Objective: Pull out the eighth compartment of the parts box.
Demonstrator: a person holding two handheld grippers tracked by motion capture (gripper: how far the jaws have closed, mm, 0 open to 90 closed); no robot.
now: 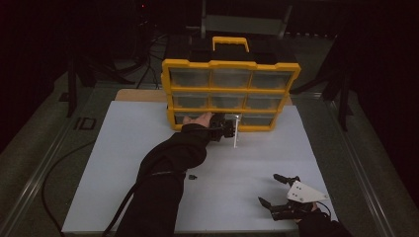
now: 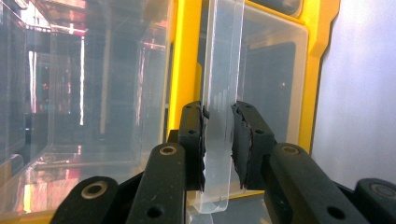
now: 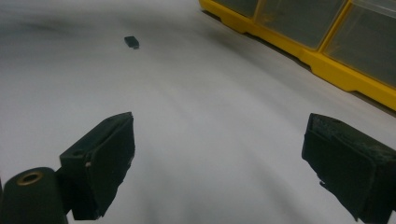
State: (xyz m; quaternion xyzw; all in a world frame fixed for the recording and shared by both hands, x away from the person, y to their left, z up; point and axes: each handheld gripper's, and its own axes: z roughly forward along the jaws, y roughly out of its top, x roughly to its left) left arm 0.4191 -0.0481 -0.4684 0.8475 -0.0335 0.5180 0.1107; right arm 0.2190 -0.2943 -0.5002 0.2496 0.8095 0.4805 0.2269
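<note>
the left gripper (image 2: pixel 218 149) pinches the clear drawer (image 2: pixel 223 93) handle at the yellow box (image 1: pixel 230 94), back edge of the counter (image 1: pixel 148 148). it might slip off. right gripper (image 1: pixel 278 190) is wide apart.

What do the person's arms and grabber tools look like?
The left arm wears a long black sleeve. The left gripper and right gripper are black with round screw holes and rough dark pads. The right carries a grey three-cornered plate. A black cable trails along the sleeve.
</note>
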